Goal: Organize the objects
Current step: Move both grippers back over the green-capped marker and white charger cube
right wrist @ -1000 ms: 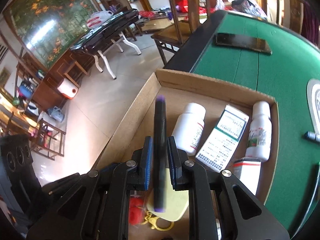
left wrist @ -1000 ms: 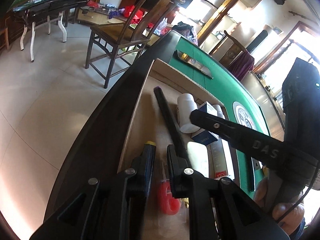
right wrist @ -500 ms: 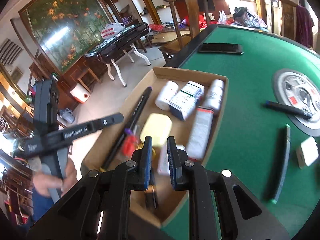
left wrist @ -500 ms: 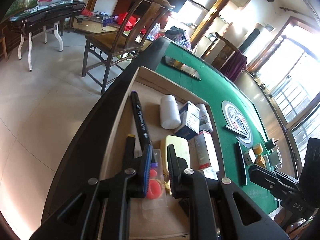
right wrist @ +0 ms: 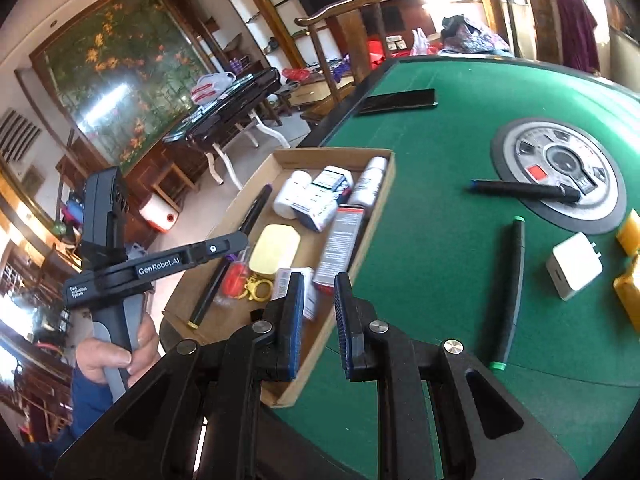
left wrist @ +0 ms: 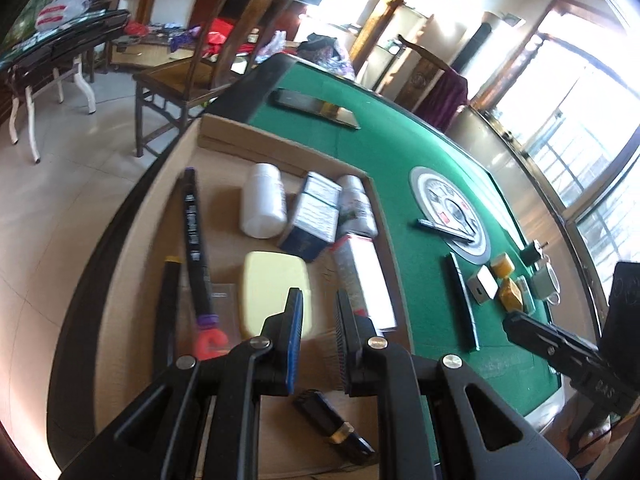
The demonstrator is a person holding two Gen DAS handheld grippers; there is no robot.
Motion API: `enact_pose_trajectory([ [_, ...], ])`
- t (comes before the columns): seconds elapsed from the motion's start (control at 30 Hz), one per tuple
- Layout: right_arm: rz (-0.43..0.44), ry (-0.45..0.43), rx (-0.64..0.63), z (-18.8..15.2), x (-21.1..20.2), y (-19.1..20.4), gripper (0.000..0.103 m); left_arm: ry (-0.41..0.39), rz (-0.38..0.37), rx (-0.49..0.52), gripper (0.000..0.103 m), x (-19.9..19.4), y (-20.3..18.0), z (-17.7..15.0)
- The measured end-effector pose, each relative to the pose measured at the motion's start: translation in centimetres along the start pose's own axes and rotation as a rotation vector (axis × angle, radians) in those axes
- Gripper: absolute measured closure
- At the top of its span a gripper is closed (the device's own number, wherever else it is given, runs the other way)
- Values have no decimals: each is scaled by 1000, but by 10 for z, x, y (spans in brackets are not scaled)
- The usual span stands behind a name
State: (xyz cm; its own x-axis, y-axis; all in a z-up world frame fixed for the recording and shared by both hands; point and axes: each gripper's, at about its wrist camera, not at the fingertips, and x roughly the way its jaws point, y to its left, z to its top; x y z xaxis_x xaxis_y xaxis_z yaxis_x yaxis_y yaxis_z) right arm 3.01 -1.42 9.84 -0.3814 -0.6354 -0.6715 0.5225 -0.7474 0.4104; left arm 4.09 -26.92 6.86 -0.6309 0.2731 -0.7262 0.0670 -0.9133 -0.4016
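Note:
A shallow cardboard box (right wrist: 380,216) (left wrist: 208,136) sits at the edge of the green table (right wrist: 432,240). It holds a purple-capped black marker (left wrist: 194,236), a second black marker (left wrist: 166,316), white bottles (left wrist: 262,206), small cartons (left wrist: 316,212), a yellow soap-like case (left wrist: 274,292) and a red keyring (right wrist: 232,282). On the felt lie a blue-tipped marker (right wrist: 524,190), a green-tipped marker (right wrist: 510,292) and a white charger (right wrist: 574,270). My left gripper (left wrist: 318,316) is open and empty over the box. My right gripper (right wrist: 316,304) is open and empty above the box's near corner.
A round control panel (right wrist: 560,168) is set in the table's middle. Yellow blocks (right wrist: 628,264) lie at the right edge. A black strip (right wrist: 400,102) lies at the far side. Wooden chairs (left wrist: 208,68) stand beyond the table.
The right gripper let go of the purple-capped marker, which now lies in the box, and pulled back over the table's edge. The left gripper swung right and its jaws opened wider.

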Motion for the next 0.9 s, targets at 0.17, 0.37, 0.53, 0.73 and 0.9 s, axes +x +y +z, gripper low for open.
enact_pose_trajectory([
  [0.17,-34,-23,23,3,-11,-21,88,20,-18,25,88,6,-21,0],
  [0.37,-29,-46,77,4,-19,-42,88,68,-59,64,88,20,-45,-6],
  [0.53,-68,-40,116,-6,-30,-64,88,93,-80,100,88,33,-74,-11],
  [0.73,-171,-44,184,-18,-40,-109,88,148,-69,167,88,57,-109,-13],
  [0.9,-224,-68,302,-19,-46,-162,88,203,-86,155,88,81,-131,-15],
])
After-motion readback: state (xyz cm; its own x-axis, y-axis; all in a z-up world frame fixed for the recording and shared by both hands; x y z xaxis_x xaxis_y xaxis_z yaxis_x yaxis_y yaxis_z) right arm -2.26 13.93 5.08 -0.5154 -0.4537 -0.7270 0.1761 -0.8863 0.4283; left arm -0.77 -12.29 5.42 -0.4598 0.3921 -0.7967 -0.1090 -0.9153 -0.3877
